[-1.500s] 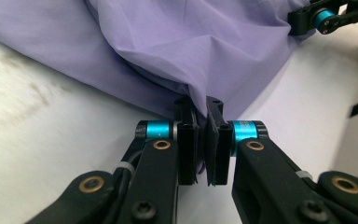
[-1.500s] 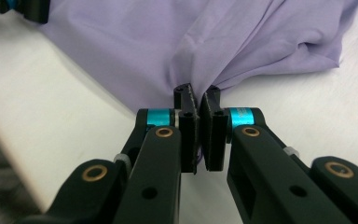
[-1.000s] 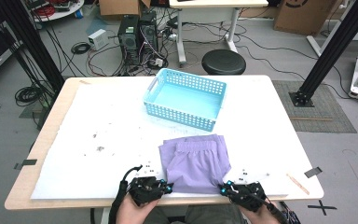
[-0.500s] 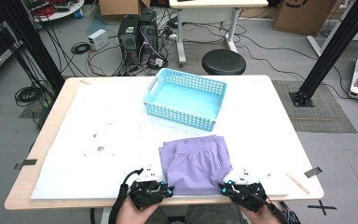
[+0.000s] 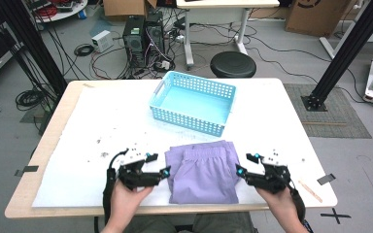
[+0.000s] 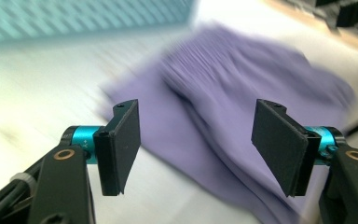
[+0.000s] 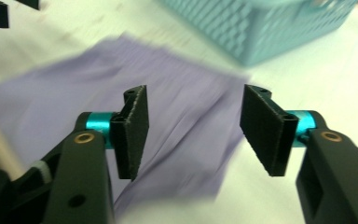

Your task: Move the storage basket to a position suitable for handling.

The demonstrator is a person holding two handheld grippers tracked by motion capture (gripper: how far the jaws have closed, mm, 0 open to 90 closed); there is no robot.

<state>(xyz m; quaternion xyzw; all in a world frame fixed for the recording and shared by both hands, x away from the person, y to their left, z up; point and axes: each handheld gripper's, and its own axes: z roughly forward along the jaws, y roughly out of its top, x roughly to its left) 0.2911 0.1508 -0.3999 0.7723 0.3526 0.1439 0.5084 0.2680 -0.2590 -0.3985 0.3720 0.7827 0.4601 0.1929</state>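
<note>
Now: the folded lilac cloth shorts lie flat at the near edge of the bench, midway along it, with neither gripper on them.
Left gripper: the left gripper, black with turquoise collars, sits just beside the left edge of the garment; its jaws have just been opening and stand wide apart with nothing between them, the cloth lying beyond the pads in the left gripper view.
Right gripper: the right gripper mirrors it at the right edge; its jaws have also just been opening, stand apart and are empty, and the purple fabric lies below and ahead of them.
Basket: the light-blue perforated plastic basket stands open and empty just behind the shorts, towards the far edge of the bench.
Step in hand: by my reading, a fold has been set down and let go, and the next grip is for lifting the bundle into the basket.
Doing it well: take both side edges at once and at matching points, catching every layer so the fold does not slide apart.
Watch for: the elastic waistband end is thicker; a shallow bite there may slip.
Carry: keep both hands level and clear the basket's near wall before lowering.
</note>
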